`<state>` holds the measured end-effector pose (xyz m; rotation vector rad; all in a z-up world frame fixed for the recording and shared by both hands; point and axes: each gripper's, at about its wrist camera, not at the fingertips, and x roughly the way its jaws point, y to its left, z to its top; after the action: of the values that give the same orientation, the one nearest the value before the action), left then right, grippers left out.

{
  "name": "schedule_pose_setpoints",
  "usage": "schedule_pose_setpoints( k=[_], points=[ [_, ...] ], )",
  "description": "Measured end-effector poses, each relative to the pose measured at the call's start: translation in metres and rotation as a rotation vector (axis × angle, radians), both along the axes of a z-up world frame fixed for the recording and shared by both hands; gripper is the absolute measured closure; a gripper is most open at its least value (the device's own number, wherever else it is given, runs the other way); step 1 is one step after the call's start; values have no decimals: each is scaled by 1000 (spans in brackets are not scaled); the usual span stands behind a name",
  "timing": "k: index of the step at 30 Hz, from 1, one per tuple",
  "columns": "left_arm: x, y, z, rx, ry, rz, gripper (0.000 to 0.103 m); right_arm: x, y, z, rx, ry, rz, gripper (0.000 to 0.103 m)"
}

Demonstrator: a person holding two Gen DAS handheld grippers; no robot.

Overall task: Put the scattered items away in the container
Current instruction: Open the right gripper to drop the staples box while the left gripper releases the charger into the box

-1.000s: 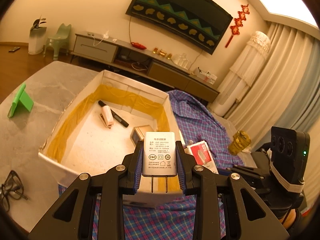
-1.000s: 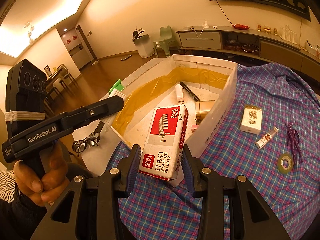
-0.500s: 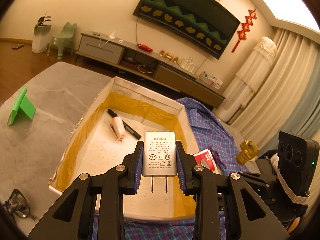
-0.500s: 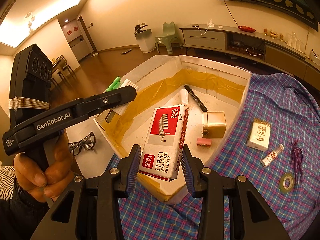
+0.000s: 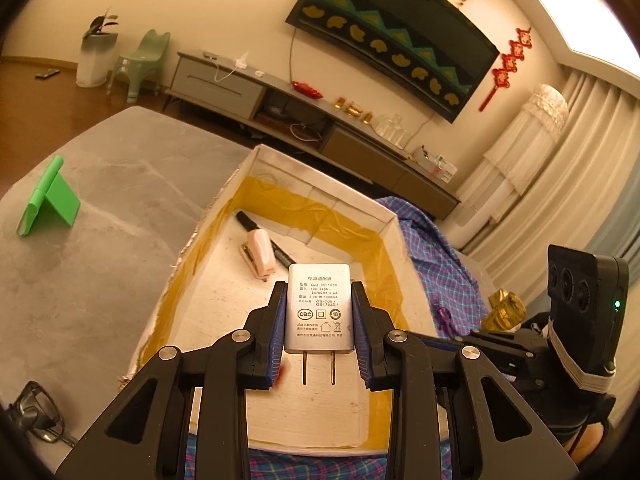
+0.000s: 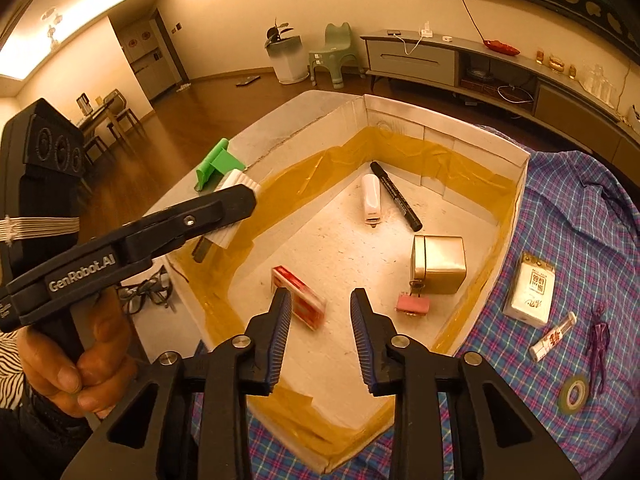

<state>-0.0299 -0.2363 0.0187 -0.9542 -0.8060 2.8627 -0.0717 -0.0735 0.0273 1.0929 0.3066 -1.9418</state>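
A white, tape-lined cardboard container (image 6: pixel 440 120) sits on the table. My left gripper (image 5: pixel 319 294) is shut on a white power adapter (image 5: pixel 319 320), prongs toward the camera, held over the container's (image 5: pixel 320 200) near end. My right gripper (image 6: pixel 321 294) hangs over the container with its jaws closing and nothing between them. Below it, a red-and-white staples box (image 6: pixel 298 298) lies blurred on the container floor. In the right wrist view, the left gripper (image 6: pixel 236 200) shows above the container's left wall, held by a hand.
Inside the container lie a pink stapler (image 6: pixel 371 198), a black marker (image 6: pixel 396 196), a gold box (image 6: pixel 438 264) and a pink clip (image 6: pixel 414 304). On the plaid cloth to the right are a white pack (image 6: pixel 530 294), a small tube (image 6: pixel 552 338), a tape roll (image 6: pixel 574 394) and a purple item (image 6: pixel 598 340). A green stand (image 6: pixel 216 162) and glasses (image 6: pixel 148 296) sit left.
The right gripper let go of the staples box, which dropped onto the container floor. Both grippers moved forward over the container; the left still holds the adapter.
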Motion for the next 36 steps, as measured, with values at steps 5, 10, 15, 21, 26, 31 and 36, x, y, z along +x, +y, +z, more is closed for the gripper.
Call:
schedule_pose_setpoints(
  k=[5, 10, 15, 21, 26, 31, 36],
  points=[
    [-2, -4, -3, 8, -12, 10, 72, -4, -6, -2, 11, -6, 3, 71],
    [-11, -3, -6, 4, -39, 8, 72, -11, -12, -12, 30, -38, -6, 71],
    [-23, -8, -9, 33, -65, 4, 72, -19, -13, -19, 38, -83, -28, 71],
    [-37, -7, -13, 44, -95, 12, 70, -21, -13, -23, 44, -98, -32, 71],
    [-40, -8, -15, 59, -88, 5, 60, -19, -12, -25, 38, -113, -28, 71],
    [-38, -10, -15, 70, -82, 6, 59, -16, -11, -26, 32, -120, -19, 71],
    [-35, -10, -14, 64, -70, 2, 58, -14, -7, -24, 28, -119, -22, 71]
  ],
)
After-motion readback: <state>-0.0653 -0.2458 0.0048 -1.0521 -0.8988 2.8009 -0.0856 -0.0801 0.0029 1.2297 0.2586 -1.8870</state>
